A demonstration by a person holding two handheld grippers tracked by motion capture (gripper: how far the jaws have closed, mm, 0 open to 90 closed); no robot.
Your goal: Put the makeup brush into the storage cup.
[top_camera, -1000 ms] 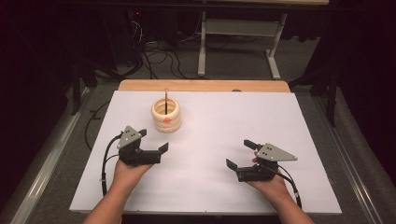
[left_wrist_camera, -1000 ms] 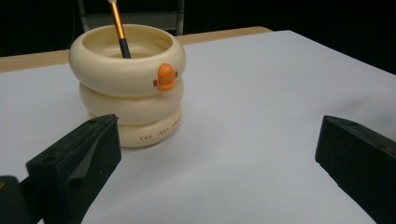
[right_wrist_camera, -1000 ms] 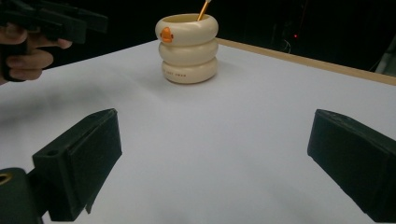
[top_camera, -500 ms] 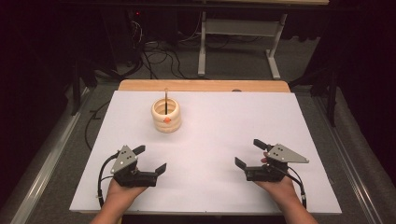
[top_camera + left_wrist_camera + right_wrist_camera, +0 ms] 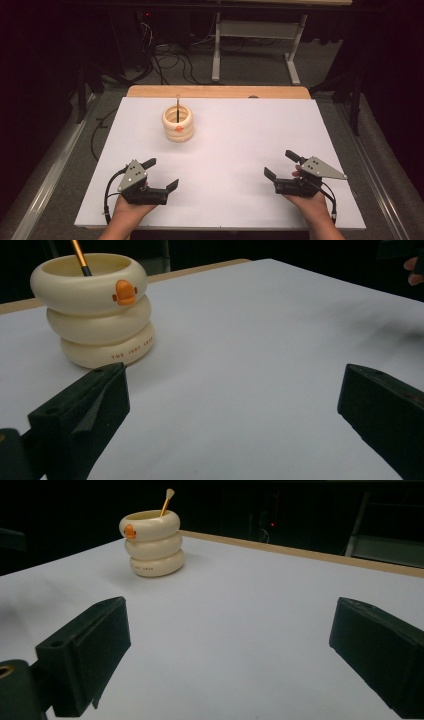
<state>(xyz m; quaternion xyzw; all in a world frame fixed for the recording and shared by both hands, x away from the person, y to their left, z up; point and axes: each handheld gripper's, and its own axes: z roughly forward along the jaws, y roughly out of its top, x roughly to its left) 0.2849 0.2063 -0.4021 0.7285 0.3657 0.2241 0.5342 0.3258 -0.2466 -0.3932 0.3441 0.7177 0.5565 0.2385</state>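
Observation:
A cream holder made of three stacked rings with a small orange duck bill stands at the far left-centre of the white table. A thin orange-handled stick leans inside it. My left gripper rests near the front left edge, open, jaws wide apart with nothing between them. My right gripper sits near the front right edge, open and empty as well. Both are well short of the holder.
The white sheet covers a wooden tabletop whose far edge shows as a tan strip. Beyond it stand a metal table frame and loose cables on the dark floor.
Both hands have drawn back toward the front edge of the table; the left gripper moved the most. Jaws stayed open. The holder has not moved.

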